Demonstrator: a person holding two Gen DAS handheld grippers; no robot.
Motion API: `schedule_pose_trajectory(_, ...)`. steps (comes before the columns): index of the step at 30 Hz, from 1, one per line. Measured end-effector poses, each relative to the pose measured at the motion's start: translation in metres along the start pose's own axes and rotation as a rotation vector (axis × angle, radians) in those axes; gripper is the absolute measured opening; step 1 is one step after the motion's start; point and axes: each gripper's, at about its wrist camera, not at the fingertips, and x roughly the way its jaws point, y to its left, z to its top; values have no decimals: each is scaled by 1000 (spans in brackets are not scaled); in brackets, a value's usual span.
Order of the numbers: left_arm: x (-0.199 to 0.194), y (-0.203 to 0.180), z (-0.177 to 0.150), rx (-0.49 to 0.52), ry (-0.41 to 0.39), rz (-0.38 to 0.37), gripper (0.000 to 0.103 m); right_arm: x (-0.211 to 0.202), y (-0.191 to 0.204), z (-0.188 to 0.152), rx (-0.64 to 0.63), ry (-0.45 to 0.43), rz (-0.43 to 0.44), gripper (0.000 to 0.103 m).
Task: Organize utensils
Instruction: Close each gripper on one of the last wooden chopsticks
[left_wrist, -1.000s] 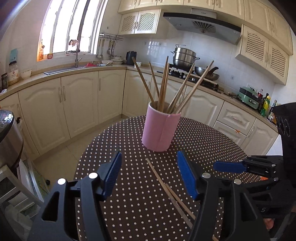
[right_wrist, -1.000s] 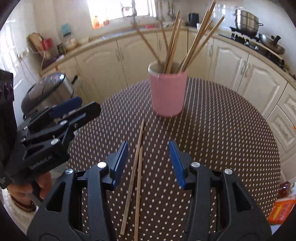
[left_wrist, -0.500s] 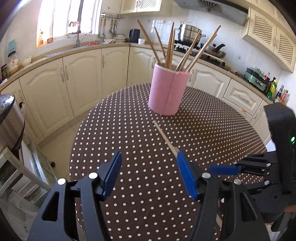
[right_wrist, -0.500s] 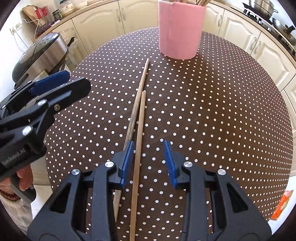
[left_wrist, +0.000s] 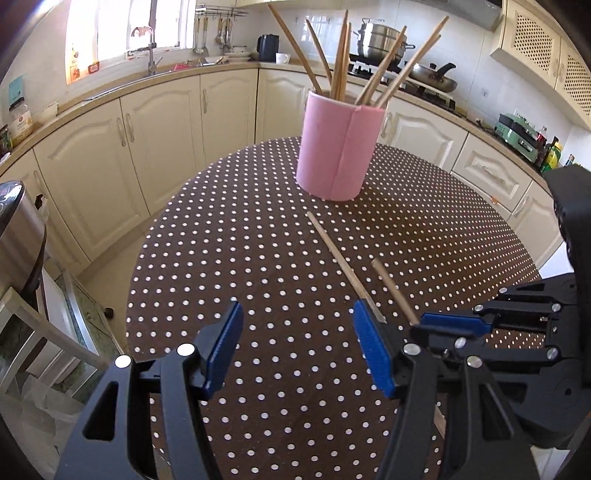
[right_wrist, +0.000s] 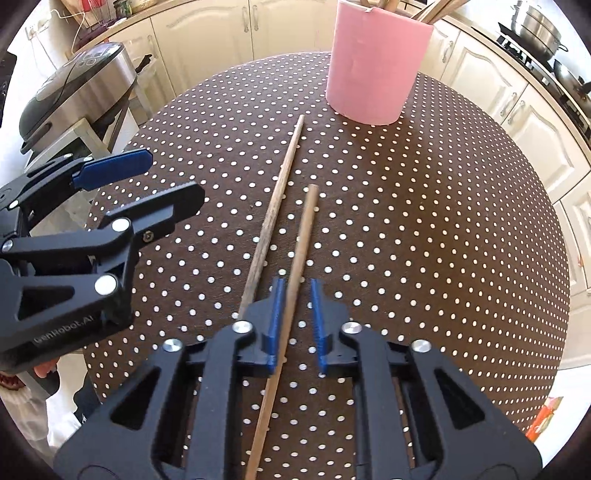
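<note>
A pink holder with several chopsticks stands at the far side of the dotted brown table. Two loose chopsticks lie side by side in front of it. My right gripper is low over the shorter chopstick and its jaws are closing. The stick runs between them against the left pad, with a gap to the right pad. The longer chopstick lies just to the left. My left gripper hovers open and holds nothing.
A silver rice cooker sits on a white stand left of the table. Cream cabinets and a counter ring the room behind. An orange packet lies on the floor at the right.
My right gripper has dropped toward the table over the shorter chopstick and its jaws have narrowed around it. The left gripper has tipped down and sunk a little, still open.
</note>
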Motion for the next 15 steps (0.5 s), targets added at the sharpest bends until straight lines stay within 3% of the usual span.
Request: schedule_pose_trajectory(15, 40, -43, 17, 79, 139, 24, 61, -8, -54, -17, 81, -14, 51, 7)
